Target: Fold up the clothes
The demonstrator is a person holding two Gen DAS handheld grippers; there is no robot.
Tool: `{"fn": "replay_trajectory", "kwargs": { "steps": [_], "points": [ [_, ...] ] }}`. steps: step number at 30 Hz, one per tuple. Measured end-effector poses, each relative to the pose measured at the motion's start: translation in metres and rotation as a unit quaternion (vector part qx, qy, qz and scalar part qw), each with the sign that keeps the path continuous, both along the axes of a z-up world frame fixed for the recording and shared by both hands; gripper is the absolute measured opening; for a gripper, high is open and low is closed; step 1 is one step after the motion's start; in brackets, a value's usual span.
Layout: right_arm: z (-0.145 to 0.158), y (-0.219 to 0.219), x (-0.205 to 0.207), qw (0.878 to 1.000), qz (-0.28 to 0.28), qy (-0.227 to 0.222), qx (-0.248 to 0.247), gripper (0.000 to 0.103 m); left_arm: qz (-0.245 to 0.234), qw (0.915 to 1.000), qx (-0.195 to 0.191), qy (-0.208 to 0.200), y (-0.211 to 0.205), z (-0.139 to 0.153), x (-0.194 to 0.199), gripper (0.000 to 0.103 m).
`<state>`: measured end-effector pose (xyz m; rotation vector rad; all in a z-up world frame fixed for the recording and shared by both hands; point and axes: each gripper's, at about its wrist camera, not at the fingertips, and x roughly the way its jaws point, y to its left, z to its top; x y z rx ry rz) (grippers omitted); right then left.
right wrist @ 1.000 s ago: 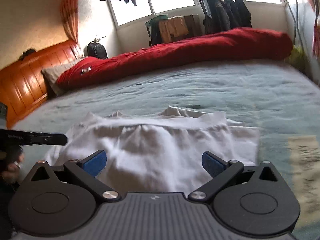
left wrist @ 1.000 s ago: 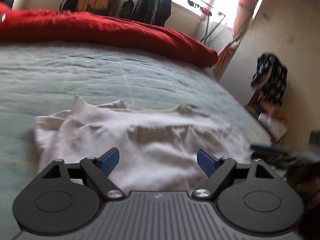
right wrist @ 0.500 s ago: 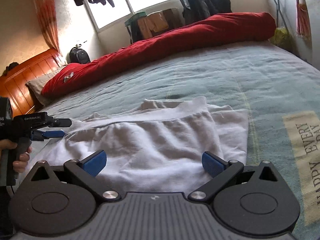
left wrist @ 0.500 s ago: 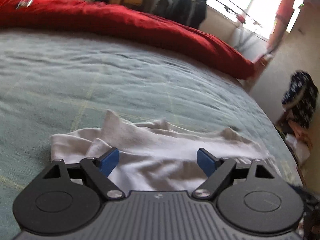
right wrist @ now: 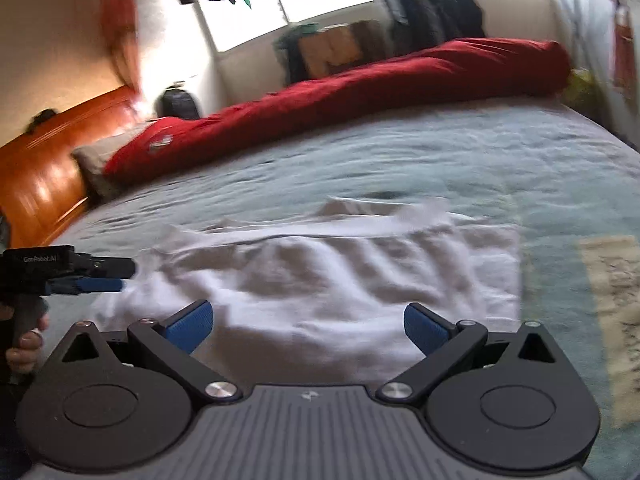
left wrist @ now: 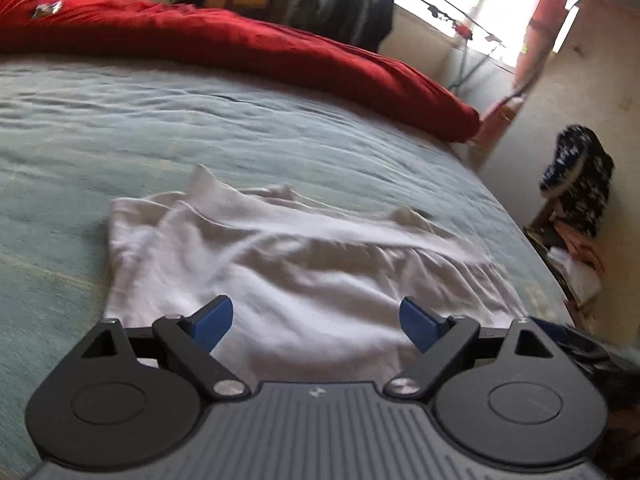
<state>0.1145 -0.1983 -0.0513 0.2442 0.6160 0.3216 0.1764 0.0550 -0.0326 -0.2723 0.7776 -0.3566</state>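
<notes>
1. The white garment (right wrist: 320,280) lies spread on the bed (right wrist: 440,168), on the blue-green cover. It is on the near half of the bed, well apart from the red duvet (right wrist: 360,88) rolled along the far edge.

2. The garment is partly flattened. A folded band runs across its far side, and wrinkles cross the middle. Its exact type cannot be told, because the pictures are blurred.

3. The left gripper (left wrist: 316,320) hovers over the near hem of the garment. Its jaws have just been opening and now stand wide apart. Nothing is gripped; cloth shows between and beyond the blue pads, but the pads do not press on it.

4. The right gripper (right wrist: 308,324) hovers over the same near hem, further toward the garment's right edge. Its jaws are wide apart and hold nothing.

5. From the right wrist view, the left gripper appears at the garment's left corner, level with the cloth, held in a hand (right wrist: 24,340).

6. Handling judgement: the garment looks light, thin and limp. It will sag and bunch when lifted, and will not hold a shape. It is not fragile, and woven cloth should not slip from the pads.

7. Grip judgement: take hold at the two near corners or the side edges, one gripper at each. Pinch only the layers intended for the fold.

8. Risk: a mid-panel pinch would drag wrinkles into the fold.
</notes>
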Motion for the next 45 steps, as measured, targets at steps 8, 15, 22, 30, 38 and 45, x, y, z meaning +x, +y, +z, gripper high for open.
{"fn": "replay_trajectory", "kwargs": {
  "steps": [8,15,22,30,38,45],
  "points": [
    [-0.002,0.020,-0.001,0.999,0.024,0.024,-0.009,0.103,0.028,0.9991,0.021,0.025,0.008,-0.001,-0.015,0.090],
    [0.002,0.085,0.033,0.993,0.118,0.005,-0.010,0.103,0.062,0.9963,0.060,-0.001,0.022,0.019,-0.019,0.091],
    [-0.005,0.106,0.029,0.989,0.136,0.030,-0.041,0.103,0.081,0.9951,0.057,-0.004,0.044,0.022,-0.018,0.091],
    [-0.018,0.140,0.037,0.984,0.170,0.029,-0.035,0.103,0.063,0.9973,0.037,-0.011,0.047,0.026,-0.019,0.091],
    [-0.012,0.155,0.039,0.980,0.191,0.056,-0.019,0.103,0.039,0.9990,0.019,-0.006,0.040,0.025,-0.020,0.091],
    [0.001,0.133,0.016,0.979,0.197,0.056,-0.021,0.103,0.028,0.9996,0.007,0.001,0.035,0.022,-0.019,0.091]
  ]
}}
